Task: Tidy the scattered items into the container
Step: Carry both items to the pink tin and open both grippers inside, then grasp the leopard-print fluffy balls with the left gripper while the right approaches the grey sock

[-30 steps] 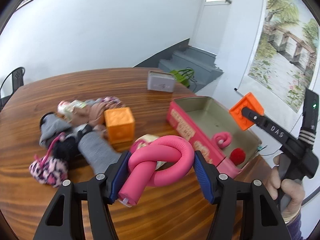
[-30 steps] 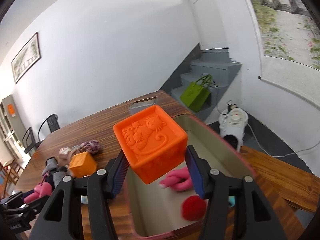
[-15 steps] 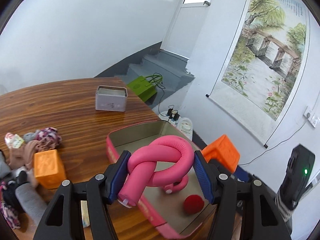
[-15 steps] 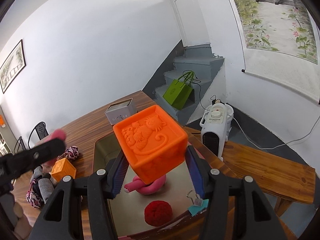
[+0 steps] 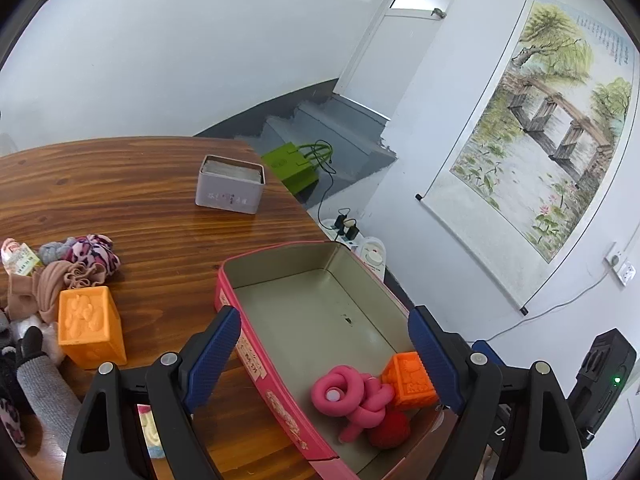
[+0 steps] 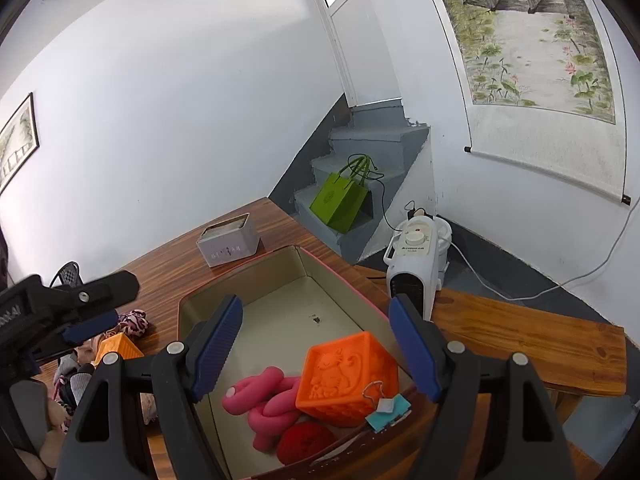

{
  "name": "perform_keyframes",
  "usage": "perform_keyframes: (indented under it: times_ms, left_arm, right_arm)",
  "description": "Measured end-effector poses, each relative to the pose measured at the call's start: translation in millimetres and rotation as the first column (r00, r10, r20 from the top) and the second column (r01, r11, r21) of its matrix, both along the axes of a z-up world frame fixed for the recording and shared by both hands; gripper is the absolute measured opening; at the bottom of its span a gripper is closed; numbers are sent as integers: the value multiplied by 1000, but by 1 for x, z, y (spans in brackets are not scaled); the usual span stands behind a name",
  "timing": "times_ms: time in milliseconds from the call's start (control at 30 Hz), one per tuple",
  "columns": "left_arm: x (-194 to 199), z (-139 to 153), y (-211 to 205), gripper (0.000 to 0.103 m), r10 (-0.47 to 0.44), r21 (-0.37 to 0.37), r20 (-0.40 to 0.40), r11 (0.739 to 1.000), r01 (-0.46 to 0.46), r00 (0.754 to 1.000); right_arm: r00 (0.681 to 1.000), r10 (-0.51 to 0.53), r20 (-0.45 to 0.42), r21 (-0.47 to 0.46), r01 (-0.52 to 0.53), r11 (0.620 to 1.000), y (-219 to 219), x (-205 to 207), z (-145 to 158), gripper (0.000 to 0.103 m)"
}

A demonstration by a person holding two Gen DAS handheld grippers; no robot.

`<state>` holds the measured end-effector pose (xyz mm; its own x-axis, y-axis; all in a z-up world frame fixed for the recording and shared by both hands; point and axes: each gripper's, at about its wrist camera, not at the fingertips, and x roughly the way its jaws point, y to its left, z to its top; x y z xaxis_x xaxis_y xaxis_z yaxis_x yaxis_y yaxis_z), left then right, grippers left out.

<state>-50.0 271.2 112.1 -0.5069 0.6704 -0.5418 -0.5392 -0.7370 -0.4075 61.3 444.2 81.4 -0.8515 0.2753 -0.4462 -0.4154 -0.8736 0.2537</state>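
The pink tin container (image 5: 244, 344) sits at the table's right end; it also shows in the right wrist view (image 6: 240, 284). Inside at its near end lie pink knotted foam tubes (image 5: 352, 396) (image 6: 268, 400), an orange embossed cube (image 5: 408, 380) (image 6: 348, 376) and a red pompom (image 5: 390, 432) (image 6: 306, 440). My left gripper (image 5: 324, 360) is open and empty above the container. My right gripper (image 6: 316, 344) is open and empty just above the cube. A second orange cube (image 5: 88, 328) (image 6: 116, 346) stands on the table to the left.
A pile of socks and fabric scrunchies (image 5: 60, 272) lies left of the container. A grey tin box (image 5: 230, 190) stands farther back. A teal binder clip (image 6: 386, 408) rests at the container's near rim. A wooden bench (image 6: 520, 344) and white heater (image 6: 416, 256) are to the right.
Both grippers opened over the container. The pink knotted tube dropped from the left gripper and the orange cube from the right; both now lie inside the tin.
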Motion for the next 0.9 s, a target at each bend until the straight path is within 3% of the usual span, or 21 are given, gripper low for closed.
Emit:
perform_keyframes:
  times_ms: [533,900]
  left_arm:
    - [0,6,-16,87,72,-25,-13,997,-73,997]
    - [-14,3,-45,88,165,-38,-8,986,-165,986]
  right_arm:
    - [1000,1,25,-9,-1,1000,-10,-5,-12,79]
    - [999,41,-8,172,-39,984,-56,-3,-9,79]
